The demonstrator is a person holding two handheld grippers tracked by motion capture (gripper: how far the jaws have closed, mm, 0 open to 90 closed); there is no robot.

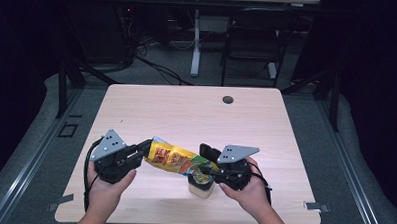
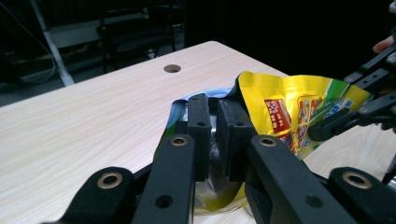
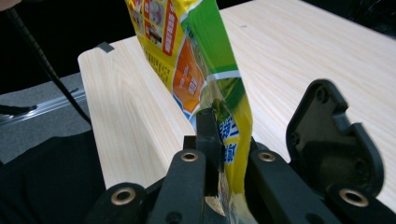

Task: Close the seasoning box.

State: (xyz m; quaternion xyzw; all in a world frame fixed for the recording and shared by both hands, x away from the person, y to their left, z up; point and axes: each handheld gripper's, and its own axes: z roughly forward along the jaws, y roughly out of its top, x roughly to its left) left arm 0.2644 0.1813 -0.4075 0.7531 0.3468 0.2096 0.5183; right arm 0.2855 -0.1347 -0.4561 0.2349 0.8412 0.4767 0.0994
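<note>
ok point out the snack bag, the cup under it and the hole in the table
snack bag [image 1: 170,158]: high view, middle of its yellow front
cup [image 1: 201,188]: high view, pale side wall
hole [image 1: 228,99]: high view, its dark centre

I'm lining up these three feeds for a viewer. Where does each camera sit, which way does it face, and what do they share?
High view: above the person's side, facing forward and down on the table; both hands, left gripper and right gripper show.
Left gripper view: rides on the left gripper, looks along its jaws across the table; the right gripper shows farther off.
Right gripper view: rides on the right gripper, looks along its jaws.
Shared: every view shows the yellow bag, pinched at both ends.
</note>
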